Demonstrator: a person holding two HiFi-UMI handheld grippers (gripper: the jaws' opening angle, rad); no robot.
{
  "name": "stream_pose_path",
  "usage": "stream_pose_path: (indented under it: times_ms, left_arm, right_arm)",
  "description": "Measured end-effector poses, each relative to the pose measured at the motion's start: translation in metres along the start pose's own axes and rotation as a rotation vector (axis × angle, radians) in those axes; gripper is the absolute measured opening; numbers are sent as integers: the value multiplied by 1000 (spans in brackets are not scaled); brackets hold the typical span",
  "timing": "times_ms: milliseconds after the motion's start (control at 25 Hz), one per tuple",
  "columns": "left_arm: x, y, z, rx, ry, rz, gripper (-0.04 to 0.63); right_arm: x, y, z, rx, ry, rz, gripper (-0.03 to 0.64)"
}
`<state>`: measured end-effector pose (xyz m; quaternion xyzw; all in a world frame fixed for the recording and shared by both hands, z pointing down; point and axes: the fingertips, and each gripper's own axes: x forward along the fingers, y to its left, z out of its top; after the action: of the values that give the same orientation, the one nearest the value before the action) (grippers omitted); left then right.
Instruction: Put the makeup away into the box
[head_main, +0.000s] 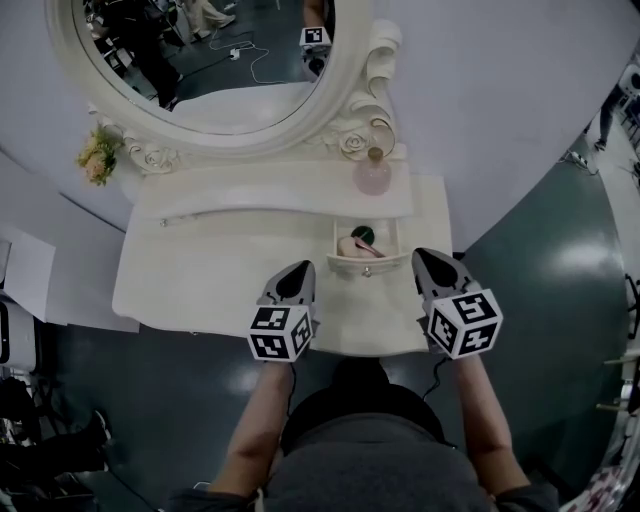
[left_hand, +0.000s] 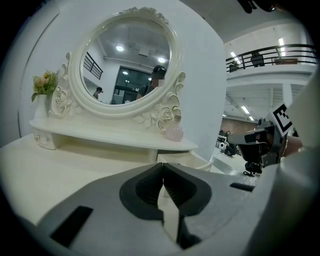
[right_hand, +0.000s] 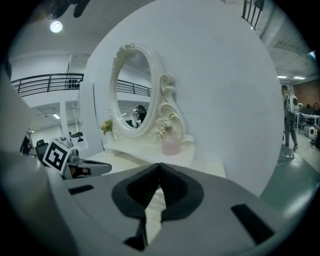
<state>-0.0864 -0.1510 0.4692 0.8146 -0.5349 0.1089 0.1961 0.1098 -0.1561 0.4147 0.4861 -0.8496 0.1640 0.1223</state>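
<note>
A small open box (head_main: 366, 262) sits at the right of the cream vanity table (head_main: 200, 270), under its shelf. Inside lie a round green makeup item (head_main: 363, 235), a pink one (head_main: 350, 246) and a thin reddish stick. My left gripper (head_main: 300, 268) hovers over the table's front edge, left of the box, its jaws shut and empty. My right gripper (head_main: 428, 255) is at the box's right side, shut with nothing between its jaws. In the left gripper view the box (left_hand: 191, 160) shows just past the closed fingertips (left_hand: 163, 167). The right gripper's tips (right_hand: 160, 167) also meet.
An oval mirror (head_main: 200, 50) in an ornate frame stands behind the shelf. A pink glass bottle (head_main: 371, 175) is on the shelf's right end and a small flower bunch (head_main: 97, 157) at its left. A curved white wall backs the table; dark floor lies to the right.
</note>
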Motion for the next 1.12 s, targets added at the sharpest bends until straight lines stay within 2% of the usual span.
stream_pose_path:
  times_ms: [560, 1120]
  left_arm:
    - [-4, -13, 1, 18, -9, -20, 6]
    - [-10, -16, 0, 23, -16, -17, 6]
  right_arm:
    - [-20, -6, -21, 72, -36, -37, 5]
    - [-24, -5, -37, 43, -13, -65, 3]
